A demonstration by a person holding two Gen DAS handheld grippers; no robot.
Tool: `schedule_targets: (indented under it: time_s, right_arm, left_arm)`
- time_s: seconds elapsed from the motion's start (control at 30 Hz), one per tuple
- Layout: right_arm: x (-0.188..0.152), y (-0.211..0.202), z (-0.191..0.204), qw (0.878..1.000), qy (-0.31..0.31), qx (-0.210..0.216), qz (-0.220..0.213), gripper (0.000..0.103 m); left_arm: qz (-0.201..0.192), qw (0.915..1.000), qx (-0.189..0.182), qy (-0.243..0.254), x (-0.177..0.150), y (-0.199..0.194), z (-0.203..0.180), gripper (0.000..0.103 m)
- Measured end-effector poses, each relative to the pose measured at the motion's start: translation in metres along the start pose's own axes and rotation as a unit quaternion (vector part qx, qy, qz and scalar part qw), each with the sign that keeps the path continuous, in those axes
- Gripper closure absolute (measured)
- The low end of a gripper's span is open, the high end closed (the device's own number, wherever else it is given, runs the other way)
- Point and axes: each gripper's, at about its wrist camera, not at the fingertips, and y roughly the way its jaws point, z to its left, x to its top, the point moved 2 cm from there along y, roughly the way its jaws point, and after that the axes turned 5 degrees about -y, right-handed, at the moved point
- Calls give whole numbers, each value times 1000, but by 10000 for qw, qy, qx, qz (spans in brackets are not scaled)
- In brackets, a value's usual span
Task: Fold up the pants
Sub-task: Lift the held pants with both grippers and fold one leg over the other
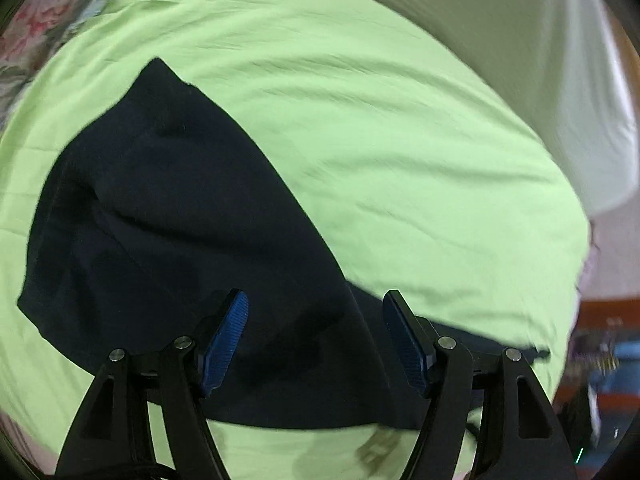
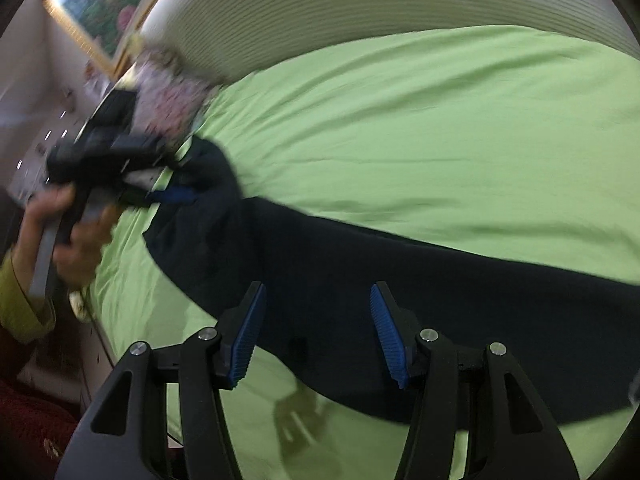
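Bed sheet [image 2: 420, 128], light green, wide bare stretch above and right of the pants [image 2: 360, 280] in the right wrist view; a pale ribbed pillow [image 2: 360, 0] bounds the top edge. Pants, dark navy, lie flat on the sheet, long axis running from centre left down to lower right. Left tool [image 1: 316, 340] released, pads apart above the dark cloth. Right tool [image 2: 318, 336] released too, nothing gripped. Hand [image 2: 68, 232] at left edge holds the left tool's handle.

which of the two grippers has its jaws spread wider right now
The left gripper: its blue pads stand further apart over the dark pants than those of the right gripper. Neither holds any cloth.
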Motion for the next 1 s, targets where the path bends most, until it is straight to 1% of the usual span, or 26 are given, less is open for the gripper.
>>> schedule_targets:
  time_s: [0.1,0.17,0.23,0.3,0.37,0.4,0.43,0.47,0.5,0.53,0.57,0.6,0.67,0.73,0.87,0.9,0.93,1.0]
  right_arm:
    - [6,24,19,9993,-245,195,212,48]
    - [10,38,29,9982,-405,290,342,48]
    - [10,50,35,9965,-559,372,495,48]
    - [10,59,39,9952,-613,451,612,48]
    - [12,72,45,9941,-681,474,698,48]
    - [12,75,45,9938,-715,444,731,48]
    - [11,79,45,9934,-743,411,765,48]
    - [10,82,46,9929,-770,391,819,49]
    - [9,85,47,9923,-804,393,859,59]
    - [8,87,48,9914,-859,395,910,75]
    - [8,89,48,9907,-899,374,954,83]
    - [8,90,48,9900,-967,314,981,92]
    - [10,87,50,9896,-1058,303,928,96]
    - [13,79,52,9904,-1088,322,796,96]
    - [22,60,57,9894,-1265,397,596,96]
    - [22,56,60,9880,-1379,389,575,96]
    - [21,52,63,9864,-1492,385,568,96]
    - [18,51,72,9825,-1728,369,598,96]
  left_arm:
    - [-121,9985,472,-251,21,5,-4,33]
    - [-176,9953,922,-219,30,14,-13,33]
    - [-135,9920,1241,-181,38,24,-14,33]
    - [-60,9891,1457,-201,42,36,-13,37]
    - [-12,9876,1542,-299,44,44,-8,54]
    - [-28,9879,1514,-335,43,45,-5,60]
    - [-50,9890,1428,-370,44,45,-3,72]
    - [-76,9916,1220,-417,44,43,0,82]
    - [-93,9930,1084,-451,41,42,4,85]
    - [-122,9947,879,-514,40,39,8,92]
    - [-138,9956,740,-560,39,36,11,93]
    - [-172,9962,587,-624,38,32,14,94]
    - [-337,9964,164,-765,37,17,24,97]
    - [-522,9953,-135,-808,34,4,35,97]
    - [-691,9914,-555,-958,13,-17,60,98]
    - [-713,9906,-636,-982,11,-18,69,98]
    - [-781,9882,-825,-1027,5,-23,76,98]
    - [-887,9849,-1008,-1089,-3,-27,90,98]
